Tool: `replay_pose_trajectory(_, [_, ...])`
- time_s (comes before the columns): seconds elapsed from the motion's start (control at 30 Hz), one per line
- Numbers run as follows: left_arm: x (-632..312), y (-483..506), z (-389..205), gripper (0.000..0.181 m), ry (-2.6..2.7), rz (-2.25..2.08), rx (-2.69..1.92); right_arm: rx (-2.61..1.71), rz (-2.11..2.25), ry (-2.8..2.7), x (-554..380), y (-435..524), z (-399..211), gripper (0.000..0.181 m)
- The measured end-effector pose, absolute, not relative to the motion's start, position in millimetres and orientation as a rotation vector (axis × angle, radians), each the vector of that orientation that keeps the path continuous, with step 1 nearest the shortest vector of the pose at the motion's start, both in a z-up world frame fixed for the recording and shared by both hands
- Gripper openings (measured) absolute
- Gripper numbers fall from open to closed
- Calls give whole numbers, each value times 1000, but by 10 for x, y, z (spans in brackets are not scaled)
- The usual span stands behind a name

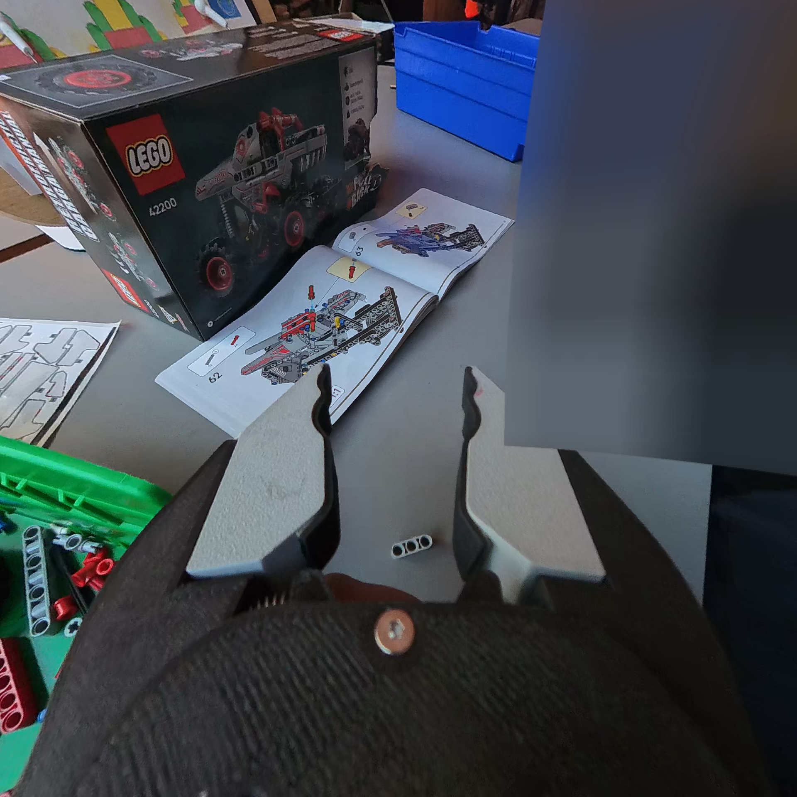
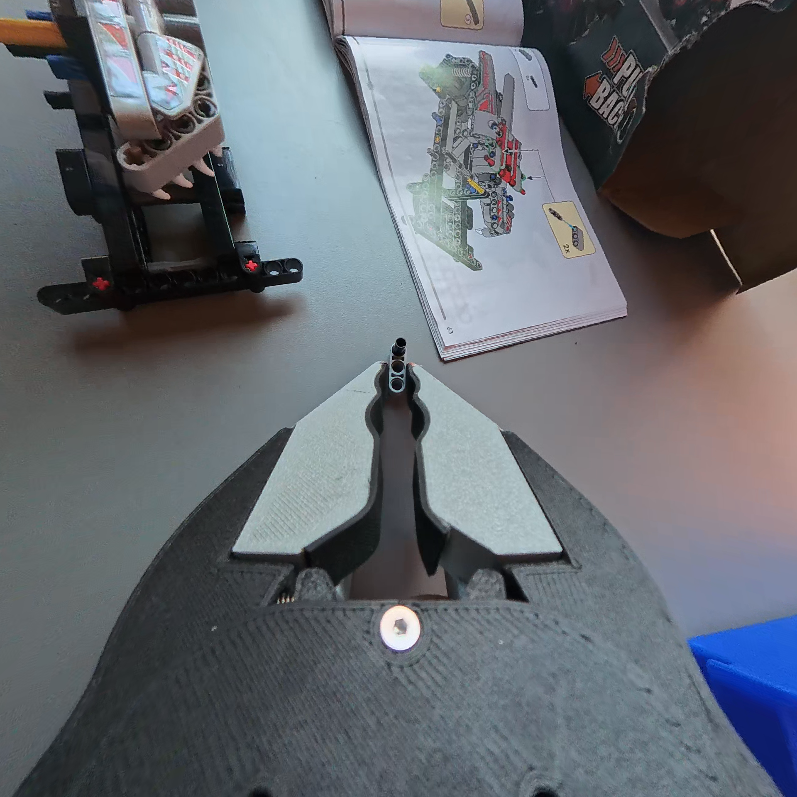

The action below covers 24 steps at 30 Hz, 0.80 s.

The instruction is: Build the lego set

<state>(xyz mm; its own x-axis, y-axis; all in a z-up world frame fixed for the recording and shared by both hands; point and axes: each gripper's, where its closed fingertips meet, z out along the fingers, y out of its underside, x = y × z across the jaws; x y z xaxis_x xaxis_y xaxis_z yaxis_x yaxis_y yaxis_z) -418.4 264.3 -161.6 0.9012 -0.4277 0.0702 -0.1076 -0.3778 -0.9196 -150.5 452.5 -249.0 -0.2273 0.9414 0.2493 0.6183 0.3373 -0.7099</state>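
Two grippers: our right gripper (image 2: 397, 366) has its jaws clamped on a small grey beam (image 2: 397, 379) carrying a black pin (image 2: 399, 345); our left gripper (image 1: 394, 371) jaws gape wide above another grey beam (image 1: 412, 546) on the desk (image 1: 409, 453), near the open booklet (image 1: 345, 310) and partly built truck (image 2: 159, 181).

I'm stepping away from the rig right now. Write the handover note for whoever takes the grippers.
Left gripper: open, empty, above the grey table; a small grey three-hole beam lies between its fingers.
Right gripper: shut on a small grey beam with a black pin.
Partly built truck chassis sits ahead-left of it; instruction booklet open, box beside it; spare parts in the green tray.
Left: fit the held piece, then the loose beam.
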Motion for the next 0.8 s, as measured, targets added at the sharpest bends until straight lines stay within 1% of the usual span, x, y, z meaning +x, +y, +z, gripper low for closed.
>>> replay_pose_trajectory(0.03, [-4180, 2648, -1609, 59, 392, -354, -1942, -1357, 617, -1943, -1505, 4518, -2487, 4])
replay_pose_trajectory(0.23, [-4163, 2707, -1568, 55, 410, -292, -1899, -1231, 607, -1852, -1556, 4429, -2224, 5])
replay_pose_trajectory(0.4, [-4133, 2659, -1517, 48, 340, -263, -1853, -1075, 383, -1681, -1578, 4445, -1838, 5])
replay_pose_trajectory(0.57, [-3718, 2349, -1295, 39, 418, -216, -1778, -835, 249, -1668, -1584, 3822, -1556, 5])
replay_pose_trajectory(0.7, [-3145, 2093, -1236, 35, 623, -110, -1758, -723, 357, -1678, -1598, 3143, -1328, 4])
replay_pose_trajectory(0.8, [-2887, 2010, -1401, 34, 725, -82, -1768, -687, 432, -1706, -1612, 2856, -1267, 4])
